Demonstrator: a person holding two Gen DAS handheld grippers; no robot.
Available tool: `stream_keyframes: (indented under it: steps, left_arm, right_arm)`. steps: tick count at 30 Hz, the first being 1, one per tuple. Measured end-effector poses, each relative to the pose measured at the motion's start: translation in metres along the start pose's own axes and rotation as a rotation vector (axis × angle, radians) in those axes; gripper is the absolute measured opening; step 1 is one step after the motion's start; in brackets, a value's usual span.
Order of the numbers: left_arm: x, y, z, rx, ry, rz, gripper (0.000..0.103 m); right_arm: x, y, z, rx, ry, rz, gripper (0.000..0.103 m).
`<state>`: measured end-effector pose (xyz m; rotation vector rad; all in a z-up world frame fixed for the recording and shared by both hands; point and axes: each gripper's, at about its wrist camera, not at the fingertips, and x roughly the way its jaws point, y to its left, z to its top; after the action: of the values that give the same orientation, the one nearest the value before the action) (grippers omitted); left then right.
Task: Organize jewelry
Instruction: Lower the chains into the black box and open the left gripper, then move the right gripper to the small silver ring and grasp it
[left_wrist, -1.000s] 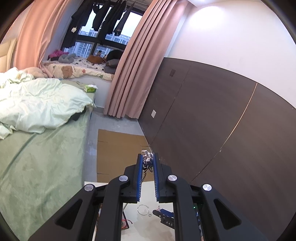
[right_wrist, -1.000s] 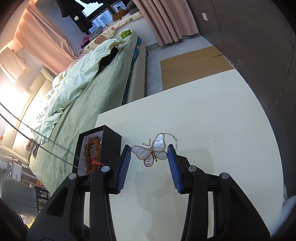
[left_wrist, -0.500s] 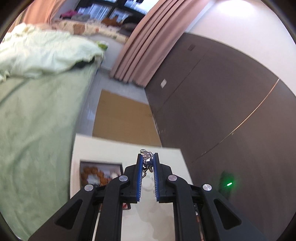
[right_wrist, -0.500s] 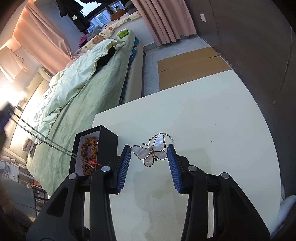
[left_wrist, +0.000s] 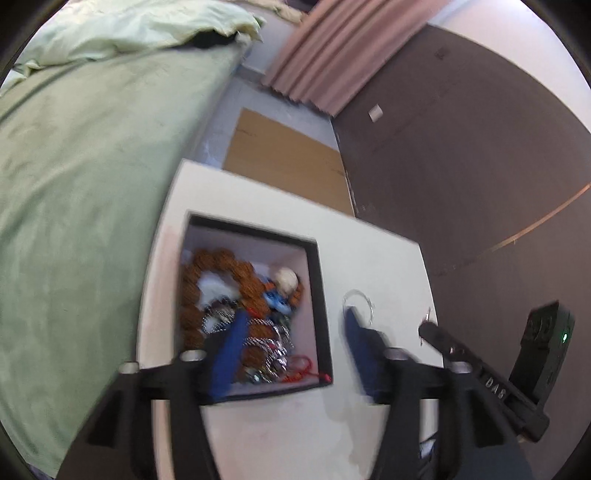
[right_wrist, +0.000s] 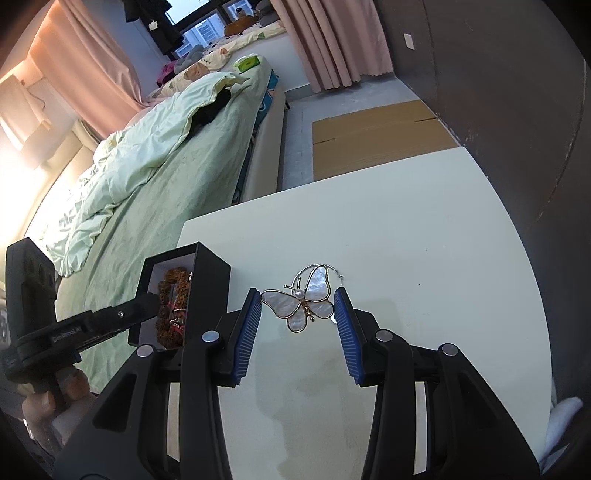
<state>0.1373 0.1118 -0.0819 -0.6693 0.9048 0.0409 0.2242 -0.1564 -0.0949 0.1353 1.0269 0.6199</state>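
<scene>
A black jewelry box (left_wrist: 320, 295) with a white lining stands on the white table (left_wrist: 295, 424). It holds a brown bead bracelet (left_wrist: 221, 260), a blue-and-white charm and a silver chain piece (left_wrist: 266, 338). My left gripper (left_wrist: 293, 325) is open over the box, its left finger inside it. A thin silver ring (left_wrist: 360, 299) lies right of the box. In the right wrist view, a mother-of-pearl butterfly brooch (right_wrist: 301, 302) lies on the table between the fingers of my open right gripper (right_wrist: 297, 306). The box (right_wrist: 207, 284) stands left of it.
A green bed (right_wrist: 147, 184) runs along the table's left side. A dark panelled wall (left_wrist: 480, 147) borders the table on the right. Flat cardboard (right_wrist: 376, 129) lies on the floor beyond the table. The right gripper's body (left_wrist: 491, 376) shows in the left wrist view.
My left gripper tilted down over the box and opened; the silver chain piece it held now lies in the box. The right gripper has stayed around the butterfly brooch.
</scene>
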Motion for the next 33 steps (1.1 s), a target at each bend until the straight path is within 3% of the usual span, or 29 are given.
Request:
stream_keyframes:
  steps: [9, 12, 20, 21, 22, 24, 33]
  left_arm:
    - [-0.027, 0.013, 0.010, -0.033, -0.058, -0.013, 0.057]
    - [-0.032, 0.013, 0.013, -0.029, -0.076, -0.003, 0.065]
    - [-0.047, 0.031, 0.019, -0.082, -0.110, -0.002, 0.070]
    - [-0.048, 0.032, 0.019, -0.085, -0.112, -0.003, 0.072]
    - [-0.049, 0.033, 0.020, -0.087, -0.114, -0.003, 0.074]
    - [-0.051, 0.034, 0.020, -0.088, -0.121, -0.004, 0.076]
    - [-0.045, 0.013, 0.013, -0.034, -0.112, -0.011, 0.076]
  right_arm:
    - [0.006, 0.036, -0.003, -0.012, -0.005, 0.115, 0.042]
    - [0.011, 0.056, -0.006, -0.024, 0.002, 0.155, 0.042]
    - [0.031, 0.090, -0.014, -0.045, 0.049, 0.217, 0.042]
    - [0.033, 0.093, -0.015, -0.046, 0.065, 0.230, 0.046]
    - [0.034, 0.094, -0.015, -0.043, 0.075, 0.238, 0.059]
    - [0.029, 0.091, -0.015, -0.032, 0.050, 0.230, 0.071]
    - [-0.007, 0.037, -0.006, 0.082, -0.016, 0.194, 0.071]
